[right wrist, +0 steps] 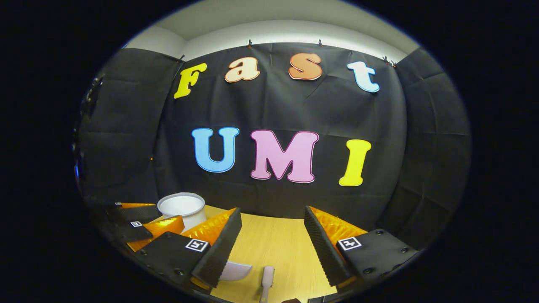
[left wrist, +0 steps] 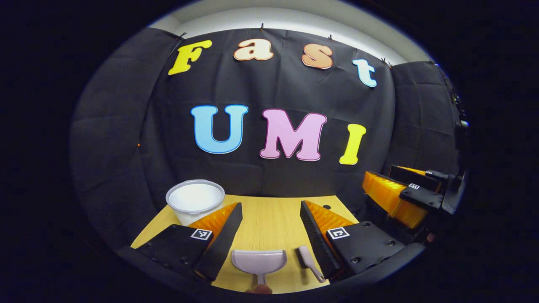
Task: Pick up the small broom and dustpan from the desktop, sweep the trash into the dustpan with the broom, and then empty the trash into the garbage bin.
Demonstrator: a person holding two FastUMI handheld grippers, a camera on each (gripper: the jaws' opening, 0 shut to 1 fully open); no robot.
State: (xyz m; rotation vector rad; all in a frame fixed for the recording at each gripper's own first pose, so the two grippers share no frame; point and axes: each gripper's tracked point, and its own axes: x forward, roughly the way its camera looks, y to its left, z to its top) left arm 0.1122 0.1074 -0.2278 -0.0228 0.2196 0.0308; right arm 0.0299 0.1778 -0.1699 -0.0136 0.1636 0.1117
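So far nothing is held, and the wooden desktop (left wrist: 269, 219) carries everything the task needs. Going left to right in the left gripper view: the white garbage bin (left wrist: 195, 200) stands upright at the far left edge of the desktop, against the booth's black cloth. The left gripper (left wrist: 269, 240) hangs above the near edge with its jaws spread wide and nothing between them. Below that gap lies the pale dustpan (left wrist: 259, 260), mouth towards the wall and handle towards the camera, flat on the wood. Just beside it to the right lies the small broom (left wrist: 309, 263), also flat, close to the left gripper's right-hand finger. Farther right, off the desktop's corner, the right gripper (left wrist: 402, 193) floats in the air, apart from everything.

In the right gripper view the bin (right wrist: 182, 207) sits at left with the left gripper (right wrist: 145, 227) in front of it; the dustpan (right wrist: 236, 271) is partly hidden by a finger, and the broom (right wrist: 267, 280) lies below the right gripper (right wrist: 273, 237), whose jaws are likewise wide and empty.

I cannot make out any trash in these pictures.

Risks, as I judge them: dustpan and broom lie close together, so a finger coming down for one could nudge the other. The thin dustpan handle at the near edge could slip from a shallow pinch or be pushed off the desktop. The light bin could tip if knocked.
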